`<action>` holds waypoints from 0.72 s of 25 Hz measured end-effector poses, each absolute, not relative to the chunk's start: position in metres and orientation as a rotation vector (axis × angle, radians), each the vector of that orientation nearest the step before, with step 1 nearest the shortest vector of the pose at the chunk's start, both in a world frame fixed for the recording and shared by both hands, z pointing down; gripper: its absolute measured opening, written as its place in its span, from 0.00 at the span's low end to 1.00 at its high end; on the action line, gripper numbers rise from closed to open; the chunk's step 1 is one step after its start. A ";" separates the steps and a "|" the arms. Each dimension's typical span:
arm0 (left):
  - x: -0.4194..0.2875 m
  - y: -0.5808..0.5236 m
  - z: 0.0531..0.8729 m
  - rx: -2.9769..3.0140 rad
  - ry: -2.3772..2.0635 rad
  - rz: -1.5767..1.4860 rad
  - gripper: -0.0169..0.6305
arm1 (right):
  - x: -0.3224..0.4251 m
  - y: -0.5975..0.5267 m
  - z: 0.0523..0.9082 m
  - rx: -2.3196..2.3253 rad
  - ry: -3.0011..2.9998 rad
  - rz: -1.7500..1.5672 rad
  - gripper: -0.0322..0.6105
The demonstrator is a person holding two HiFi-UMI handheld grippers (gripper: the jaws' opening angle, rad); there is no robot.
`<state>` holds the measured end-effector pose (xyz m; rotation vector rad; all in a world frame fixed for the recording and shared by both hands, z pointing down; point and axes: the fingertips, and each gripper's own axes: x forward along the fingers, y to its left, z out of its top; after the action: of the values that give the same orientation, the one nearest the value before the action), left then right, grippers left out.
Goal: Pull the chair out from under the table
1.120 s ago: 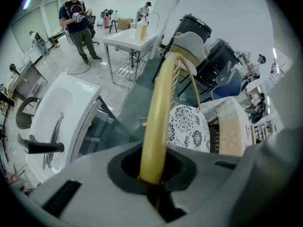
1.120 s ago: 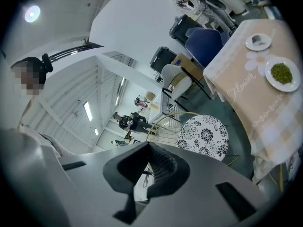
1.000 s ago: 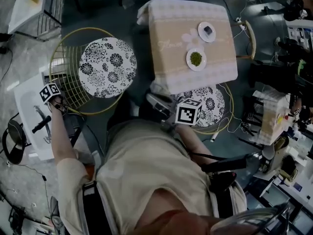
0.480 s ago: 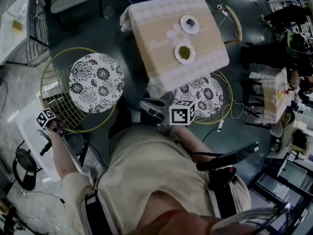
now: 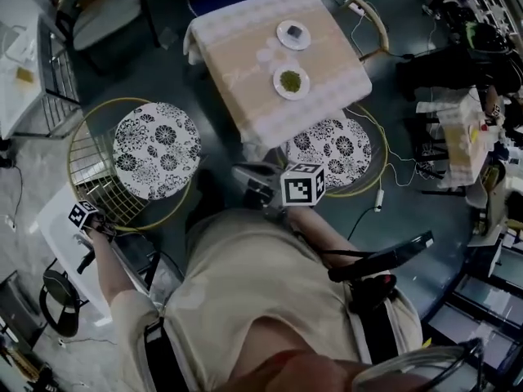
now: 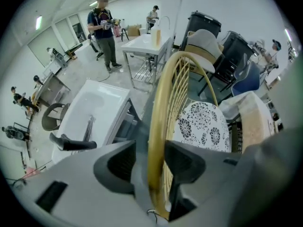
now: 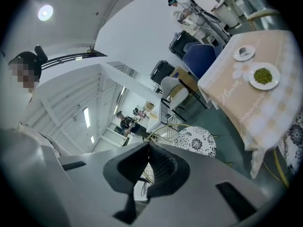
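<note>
A: Where's the chair?
B: The chair (image 5: 155,149), a round floral cushion in a gold wire frame, stands left of the cloth-draped square table (image 5: 245,80), clear of it.
A: Grippers?
B: The left gripper (image 6: 150,146) has just been opening, its jaws now spread around the smooth gold hoop (image 6: 158,103). The right gripper (image 7: 148,148) is pressed together and empty.

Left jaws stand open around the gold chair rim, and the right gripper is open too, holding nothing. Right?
Not quite. The right gripper view shows the right gripper shut, empty. The left gripper has just been opening its jaws, the gold chair rim between them.
</note>
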<state>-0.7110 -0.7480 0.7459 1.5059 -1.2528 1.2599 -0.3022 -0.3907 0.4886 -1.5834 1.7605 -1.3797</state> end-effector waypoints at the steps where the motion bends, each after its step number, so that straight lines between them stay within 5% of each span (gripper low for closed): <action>1: -0.716 -0.748 0.740 1.507 -1.299 1.251 0.31 | -0.299 -0.383 0.487 -1.588 1.746 -1.368 0.07; 6: -0.719 -0.738 0.703 1.558 -1.448 1.181 0.23 | -0.282 -0.340 0.479 -1.603 1.671 -1.297 0.07; 10: -0.709 -0.726 0.675 1.624 -1.547 1.130 0.04 | -0.277 -0.310 0.473 -1.598 1.681 -1.252 0.06; 18: -0.686 -0.667 0.636 1.700 -1.498 0.926 0.04 | -0.275 -0.254 0.465 -1.531 1.701 -1.200 0.06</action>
<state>-0.6855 -0.6668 0.6364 1.7004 -1.4983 0.9259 -0.2746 -0.2540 0.4653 -1.5306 1.7014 -1.2003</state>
